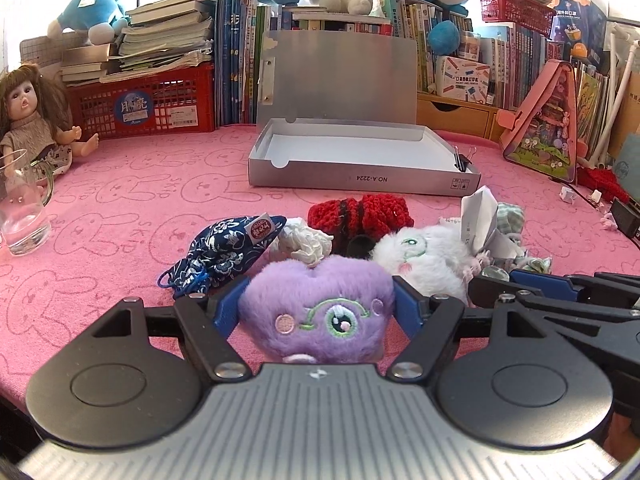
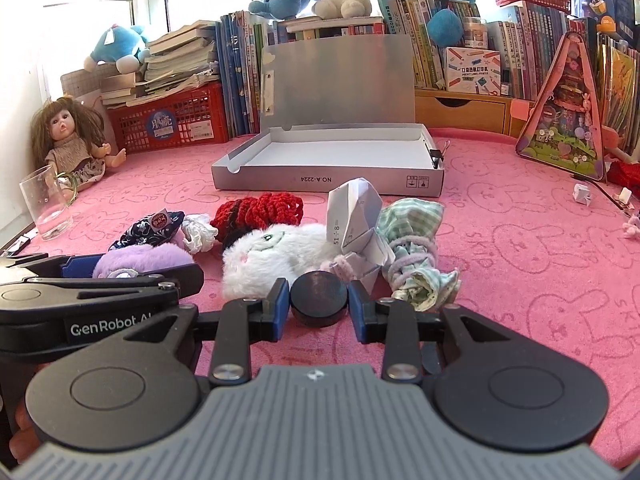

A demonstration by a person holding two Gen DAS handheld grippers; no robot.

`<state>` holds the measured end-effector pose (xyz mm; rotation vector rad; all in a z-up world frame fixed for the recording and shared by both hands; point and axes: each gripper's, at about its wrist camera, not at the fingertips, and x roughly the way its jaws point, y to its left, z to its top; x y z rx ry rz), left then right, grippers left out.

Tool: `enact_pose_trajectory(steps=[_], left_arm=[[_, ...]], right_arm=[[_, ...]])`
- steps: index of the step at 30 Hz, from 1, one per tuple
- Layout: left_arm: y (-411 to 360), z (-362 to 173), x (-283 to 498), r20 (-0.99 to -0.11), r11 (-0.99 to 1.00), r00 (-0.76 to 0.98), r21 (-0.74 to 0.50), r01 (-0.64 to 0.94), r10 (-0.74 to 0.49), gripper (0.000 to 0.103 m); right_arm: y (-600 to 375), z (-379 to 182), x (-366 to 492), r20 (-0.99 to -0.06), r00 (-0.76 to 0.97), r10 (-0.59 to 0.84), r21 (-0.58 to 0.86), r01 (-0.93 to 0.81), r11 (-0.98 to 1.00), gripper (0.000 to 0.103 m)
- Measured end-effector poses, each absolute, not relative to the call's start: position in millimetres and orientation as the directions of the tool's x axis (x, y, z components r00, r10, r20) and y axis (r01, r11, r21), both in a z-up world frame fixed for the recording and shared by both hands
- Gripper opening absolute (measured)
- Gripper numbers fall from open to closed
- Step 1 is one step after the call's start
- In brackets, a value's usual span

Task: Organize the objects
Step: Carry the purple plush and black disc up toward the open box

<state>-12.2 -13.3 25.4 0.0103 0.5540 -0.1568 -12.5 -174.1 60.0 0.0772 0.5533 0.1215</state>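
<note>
My left gripper (image 1: 318, 306) is shut on a purple plush toy (image 1: 320, 312) with an embroidered eye, its blue pads pressing both sides. My right gripper (image 2: 319, 300) is shut on a black round puck (image 2: 319, 298) just above the pink cloth. Ahead of both lies a heap: a white plush (image 2: 272, 256), a red crochet piece (image 2: 260, 210), a blue floral pouch (image 1: 228, 246), crumpled white paper (image 1: 304, 242), folded paper (image 2: 356, 220) and a green checked cloth (image 2: 412, 248). Behind the heap an open silver box (image 1: 360, 178) stands empty, lid up.
A glass mug (image 1: 22, 208) and a doll (image 1: 36, 120) sit at the left. Red basket (image 1: 148, 106), books and plush toys line the back. A pink triangular case (image 2: 564, 120) leans at the right. The left gripper's body (image 2: 92, 292) lies close beside my right one.
</note>
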Motion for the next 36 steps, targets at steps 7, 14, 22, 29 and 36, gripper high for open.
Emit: enact_pose_trajectory(steps=[7, 14, 22, 29, 36], left_arm=[[-19, 33, 2, -0.531, 0.991, 0.838, -0.030, 0.130, -0.126, 0.079], [-22, 40, 17, -0.532, 0.991, 0.838, -0.028, 0.129, -0.124, 0.079], [-26, 47, 39, -0.533, 0.992, 0.839, -0.019, 0.123, -0.114, 0.079], [-28, 62, 61, -0.506, 0.991, 0.853, -0.019, 0.135, -0.126, 0.079], [-27, 72, 83, -0.502, 0.985, 0.847, -0.065, 0.162, -0.173, 0.079]], right_arm=[[-174, 71, -4, -0.499, 0.858, 0.123, 0.091, -0.089, 0.992, 0.038], [-175, 79, 7, -0.486, 0.866, 0.121, 0.085, -0.091, 0.992, 0.038], [-178, 84, 24, -0.487, 0.864, 0.126, 0.101, -0.087, 0.991, 0.038], [-182, 97, 45, -0.469, 0.874, 0.131, 0.106, -0.091, 0.990, 0.038], [-189, 105, 62, -0.459, 0.877, 0.144, 0.117, -0.101, 0.988, 0.038]])
